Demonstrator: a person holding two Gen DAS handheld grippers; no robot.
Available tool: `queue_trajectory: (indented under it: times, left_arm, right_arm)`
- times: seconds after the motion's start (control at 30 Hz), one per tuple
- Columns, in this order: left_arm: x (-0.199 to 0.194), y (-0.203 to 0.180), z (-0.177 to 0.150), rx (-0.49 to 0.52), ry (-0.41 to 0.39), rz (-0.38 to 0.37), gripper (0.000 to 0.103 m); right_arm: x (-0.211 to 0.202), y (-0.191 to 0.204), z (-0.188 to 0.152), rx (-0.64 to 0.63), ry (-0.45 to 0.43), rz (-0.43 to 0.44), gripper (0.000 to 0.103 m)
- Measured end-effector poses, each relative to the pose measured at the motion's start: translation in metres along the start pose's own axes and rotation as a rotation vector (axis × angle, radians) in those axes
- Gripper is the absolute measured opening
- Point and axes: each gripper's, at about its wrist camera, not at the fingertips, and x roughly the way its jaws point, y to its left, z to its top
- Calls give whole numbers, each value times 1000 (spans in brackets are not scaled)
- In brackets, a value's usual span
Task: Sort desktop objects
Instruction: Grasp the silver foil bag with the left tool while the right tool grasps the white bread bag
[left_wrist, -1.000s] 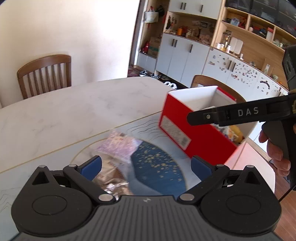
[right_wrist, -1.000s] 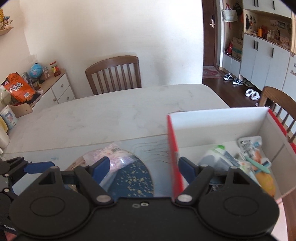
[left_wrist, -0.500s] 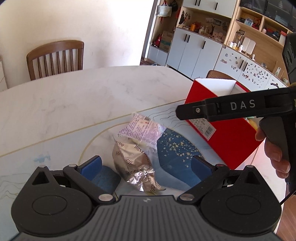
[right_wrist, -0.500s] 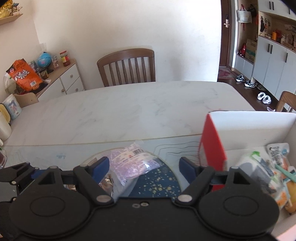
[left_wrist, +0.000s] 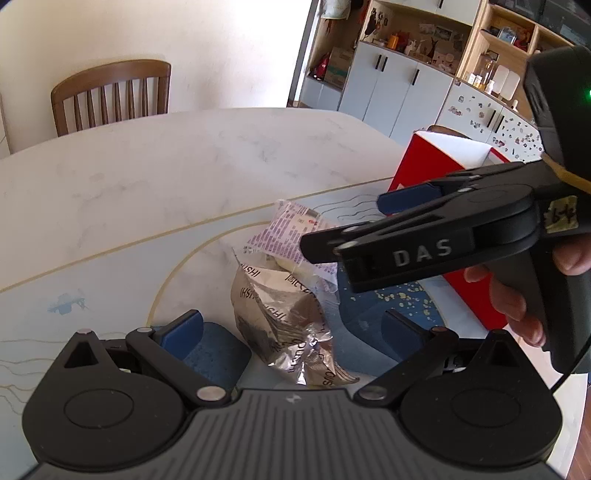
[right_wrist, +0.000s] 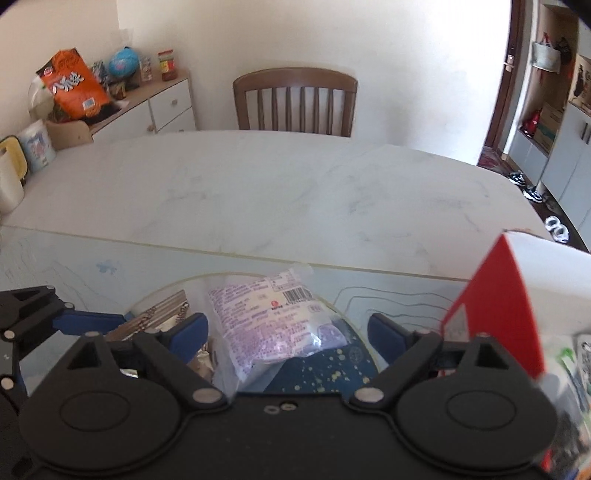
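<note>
On table (right_wrist: 280, 192), left side first: L gripper (left_wrist: 291, 328) hangs w/ jaws wide, nothing pinched. Silver foil pack (left_wrist: 284, 317) lies between its blue pads, not touching either as far as visible, resting on the blue-patterned mat (left_wrist: 391, 306). Judging by the framing, foil pack is L's next target; not yet gripped.

Centre: clear bag w/ purple print (right_wrist: 273, 321) lies flat on mat, just beyond the foil pack and overlapping its far edge. R gripper (right_wrist: 286, 332) is over it, jaws opening to full width. Bag sits in the gap between them, pads don't press on it. From L wrist view R gripper shows side-on above the bag, a hand (left_wrist: 517, 295) on its grip. Bag not held yet.

Right: red box (right_wrist: 502, 314) w/ white inside stands at table edge, near the mat. It already holds several packets (right_wrist: 576, 369), partly visible at the picture edge, blurred, so count unclear.

Progress est.: well along. Some items are boxed, and only 2 loose items are visible on the mat. Rest of tabletop in view is bare marble. Left to do: close on bag and foil pack, lift, move right, drop in box. Both are thin crinkly film, so a pinch may slip or grab only a corner. Overlap means lifting one could drag the other.
</note>
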Motion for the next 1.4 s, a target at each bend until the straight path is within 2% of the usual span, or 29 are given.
queue_trajectory:
  times: [0.1, 0.43, 0.7, 0.77, 0.9, 1.0, 1.07, 1.27, 1.37, 1.4]
  left_arm:
    - [5, 1, -2, -4, 4, 0, 103]
    - [13, 4, -8, -11, 13, -19, 102]
    - [18, 5, -10, 12, 8, -5, 93]
    - [18, 4, -10, 19, 4, 6, 86]
    - [18, 0, -11, 58, -3, 44, 77]
    - [17, -1, -11, 71, -6, 45, 72]
    - [17, -1, -10, 70, -7, 42, 65]
    - [16, 1, -9, 57, -3, 36, 63]
    - [16, 3, -7, 42, 2, 29, 62]
    - [15, 5, -6, 35, 3, 26, 62]
  right_arm:
    - [10, 2, 1, -34, 14, -1, 94]
    - [35, -5, -1, -15, 43, 56, 94]
    - [42, -8, -2, 19, 46, 77, 94]
    - [43, -9, -4, 28, 47, 79, 92]
    - [44, -11, -6, 50, 39, 80, 89]
    - [43, -9, -7, 51, 32, 73, 86]
    - [43, -8, -8, 49, 29, 73, 84]
    - [41, -10, -6, 68, 25, 70, 79]
    - [37, -9, -5, 68, 13, 60, 73]
    - [36, -9, -5, 65, 10, 57, 66]
